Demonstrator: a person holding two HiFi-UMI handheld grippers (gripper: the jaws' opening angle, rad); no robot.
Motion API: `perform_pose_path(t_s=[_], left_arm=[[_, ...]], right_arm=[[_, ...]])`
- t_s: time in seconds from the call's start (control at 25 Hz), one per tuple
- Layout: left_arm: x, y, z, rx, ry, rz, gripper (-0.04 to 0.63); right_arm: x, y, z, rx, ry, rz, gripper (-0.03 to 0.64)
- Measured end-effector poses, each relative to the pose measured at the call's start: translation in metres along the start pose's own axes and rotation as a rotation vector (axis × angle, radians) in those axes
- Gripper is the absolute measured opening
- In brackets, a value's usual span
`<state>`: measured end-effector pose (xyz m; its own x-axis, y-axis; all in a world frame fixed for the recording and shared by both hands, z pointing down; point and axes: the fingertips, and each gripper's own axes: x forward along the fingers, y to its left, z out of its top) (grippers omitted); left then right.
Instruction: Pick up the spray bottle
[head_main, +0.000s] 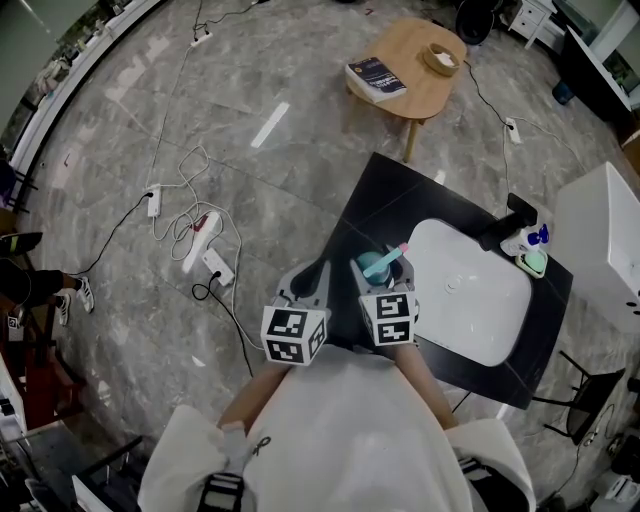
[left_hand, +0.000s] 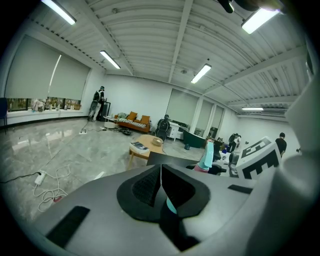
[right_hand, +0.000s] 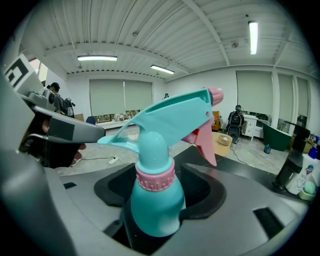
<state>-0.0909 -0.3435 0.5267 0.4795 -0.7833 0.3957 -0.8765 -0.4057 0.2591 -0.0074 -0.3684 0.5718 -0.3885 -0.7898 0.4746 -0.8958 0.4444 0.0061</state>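
teal spray bottle, pink collar and trigger, clamped in right hand-held gripper; left hand-held gripper clenched

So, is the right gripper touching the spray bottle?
Touching. In the right gripper view, the right gripper presses its pads on both sides of the spray bottle.

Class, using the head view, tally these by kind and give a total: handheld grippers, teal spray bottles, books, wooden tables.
grippers: 2, the left gripper and the right gripper
teal spray bottle: 1
book: 1
wooden table: 1
total: 5
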Motion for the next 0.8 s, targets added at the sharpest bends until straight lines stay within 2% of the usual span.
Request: perform_pose_path(t_s=[0.6,0.8], left_arm=[[-0.004,-0.004,0.000,0.008,-0.008,-0.012,0.029],[-0.003,-0.012,-0.001,0.008,-0.014,-0.027,0.029]], right_arm=[[-0.016,0.005,0.021,0.005,-0.031,0.001,0.291],[-0.035,-0.002,0.038,0.011,-0.077,-0.015,0.291]])
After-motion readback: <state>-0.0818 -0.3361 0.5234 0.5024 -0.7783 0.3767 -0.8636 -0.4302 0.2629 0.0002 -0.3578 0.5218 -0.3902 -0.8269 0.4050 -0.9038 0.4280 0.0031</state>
